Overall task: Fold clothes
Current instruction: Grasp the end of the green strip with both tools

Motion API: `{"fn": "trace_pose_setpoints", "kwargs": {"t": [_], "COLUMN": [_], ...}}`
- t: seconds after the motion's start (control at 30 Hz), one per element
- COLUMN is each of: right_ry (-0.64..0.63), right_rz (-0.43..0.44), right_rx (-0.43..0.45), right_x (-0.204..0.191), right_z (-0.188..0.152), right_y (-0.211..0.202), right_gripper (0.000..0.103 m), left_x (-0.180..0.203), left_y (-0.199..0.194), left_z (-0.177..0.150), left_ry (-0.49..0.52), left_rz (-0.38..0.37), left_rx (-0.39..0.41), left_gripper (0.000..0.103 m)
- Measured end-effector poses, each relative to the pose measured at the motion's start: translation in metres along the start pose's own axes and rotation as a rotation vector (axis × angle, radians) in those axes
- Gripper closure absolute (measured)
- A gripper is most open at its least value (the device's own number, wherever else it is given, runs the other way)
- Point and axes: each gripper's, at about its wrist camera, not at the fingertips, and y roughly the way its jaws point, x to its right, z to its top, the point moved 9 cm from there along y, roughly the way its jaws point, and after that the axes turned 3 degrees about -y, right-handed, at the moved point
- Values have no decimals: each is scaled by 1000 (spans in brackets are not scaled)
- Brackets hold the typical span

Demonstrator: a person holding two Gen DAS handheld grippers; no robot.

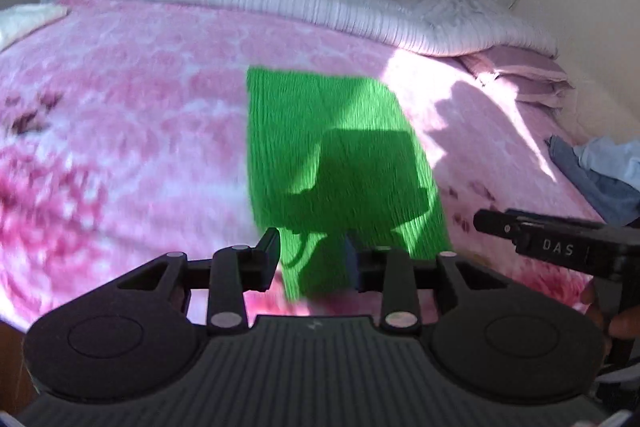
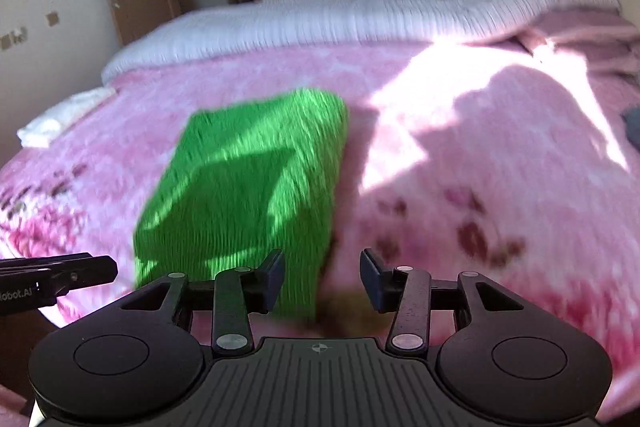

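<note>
Since both the left tongs (image 1: 312, 257) and right tongs (image 2: 322, 277) hang open and empty, we judge the soft, light green knitted garment (image 1: 336, 163) on the bed (image 1: 120, 131) best pinched at its near corners.

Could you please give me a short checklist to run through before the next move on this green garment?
1. Green garment lies flat on the pink blanket: ok.
2. Left gripper holds nothing, jaws apart: ok.
3. Right gripper holds nothing, jaws apart: ok.
4. Garment's edges are neat and square: cannot tell, the frames are blurred and shadow covers the middle.
5. Near edge of the garment is in reach of both grippers: ok, it lies just ahead of the fingertips.
6. Blue clothes lie apart from the garment: ok.
</note>
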Motion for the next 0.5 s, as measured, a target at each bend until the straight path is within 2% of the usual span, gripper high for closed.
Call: {"fn": "trace_pose_setpoints", "kwargs": {"t": [0.2,0.37,0.5], "right_ry": [-144,-195,-241], "right_rz": [44,91,94], "right_rx": [123,110,1], "right_x": [-17,-17,-6], "right_z": [44,53,17], "right_y": [31,74,116], "right_gripper": [58,58,61], "left_x": [12,13,12], "left_y": [47,102,132], "left_z": [38,41,26], "left_ry": [72,144,259], "left_rz": [-43,-60,-65], "left_rx": [15,-23,-43], "left_gripper": [79,79,77]}}
